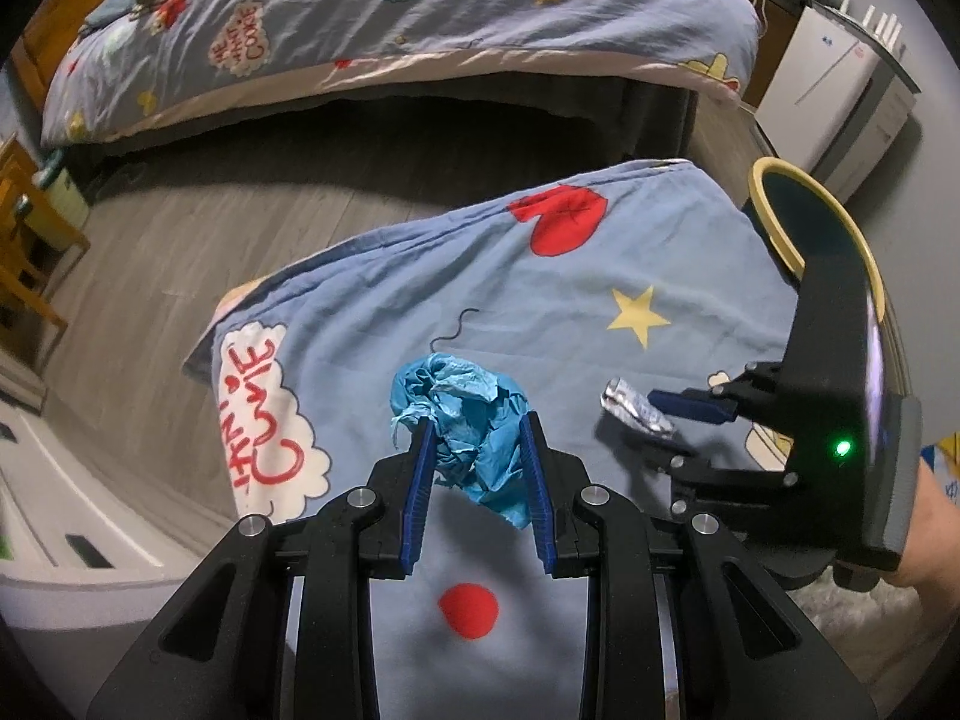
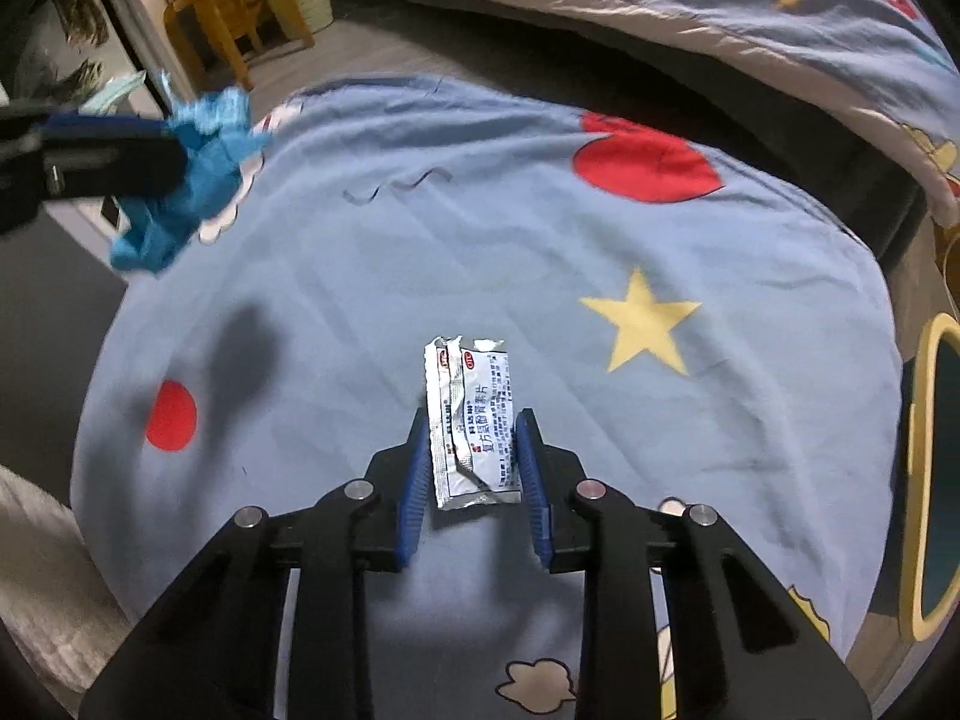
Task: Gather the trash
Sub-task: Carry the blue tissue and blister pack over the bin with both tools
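Observation:
A crumpled blue paper wad [image 1: 474,396] sits between the blue pads of my left gripper [image 1: 477,426], which is shut on it just above a blue cartoon quilt [image 1: 600,312]. In the right wrist view the same wad [image 2: 204,180] hangs at the upper left in the left gripper [image 2: 174,162]. A silver medicine sachet [image 2: 474,414] with printed text stands between the pads of my right gripper [image 2: 474,423], and both pads press its edges. From the left wrist view the sachet [image 1: 636,414] shows at the tip of the right gripper [image 1: 660,432], with its shadow on the quilt below.
A yellow-rimmed bin [image 1: 759,192] with a dark liner stands at the quilt's right edge, and shows again as the bin [image 2: 918,480]. A bed [image 1: 420,18] with matching bedding lies across a strip of grey floor. A wooden table [image 2: 222,6] and a white fridge [image 1: 822,78] stand further off.

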The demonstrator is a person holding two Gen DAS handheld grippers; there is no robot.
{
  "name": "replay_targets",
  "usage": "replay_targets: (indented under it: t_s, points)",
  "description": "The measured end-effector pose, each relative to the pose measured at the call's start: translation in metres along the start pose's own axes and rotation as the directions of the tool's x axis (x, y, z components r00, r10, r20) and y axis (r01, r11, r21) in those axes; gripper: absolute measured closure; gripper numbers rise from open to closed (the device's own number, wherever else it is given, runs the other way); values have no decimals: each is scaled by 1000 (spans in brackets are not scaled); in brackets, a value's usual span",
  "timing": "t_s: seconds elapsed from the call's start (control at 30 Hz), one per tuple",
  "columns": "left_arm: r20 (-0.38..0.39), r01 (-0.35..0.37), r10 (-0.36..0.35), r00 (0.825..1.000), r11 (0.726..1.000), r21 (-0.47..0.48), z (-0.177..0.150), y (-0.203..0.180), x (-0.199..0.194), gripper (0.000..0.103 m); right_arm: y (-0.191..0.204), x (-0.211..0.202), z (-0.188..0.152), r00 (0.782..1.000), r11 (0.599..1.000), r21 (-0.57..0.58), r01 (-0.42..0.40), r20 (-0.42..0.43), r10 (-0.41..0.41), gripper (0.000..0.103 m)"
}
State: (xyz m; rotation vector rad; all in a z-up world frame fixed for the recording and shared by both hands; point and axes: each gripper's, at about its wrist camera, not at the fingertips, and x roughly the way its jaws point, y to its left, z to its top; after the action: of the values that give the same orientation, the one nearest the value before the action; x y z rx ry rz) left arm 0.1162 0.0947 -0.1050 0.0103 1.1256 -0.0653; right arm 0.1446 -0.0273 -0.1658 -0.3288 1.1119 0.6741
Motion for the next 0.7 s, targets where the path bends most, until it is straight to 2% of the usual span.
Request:
replay_targets:
  t_s: [0.23,0.33,0.53,0.7]
  points:
    - [14,-1,0,1000,999,46,7,-18,-3,73,-28,-35,-1,998,995,92,47,28,-50,76]
    - [25,9,-10,1000,999,47,11,-23,-6,73,-34,-55,4,996,992,92,87,26,-90,76]
    - [36,16,-18,999,997,72,15,-36,-8,73,-65,-106,20,993,989,112,97,60,-104,76]
    - [27,2,-5,1000,995,102,15,-45,-4,73,-100,-130,11,985,980,142,141,80,-153,76]
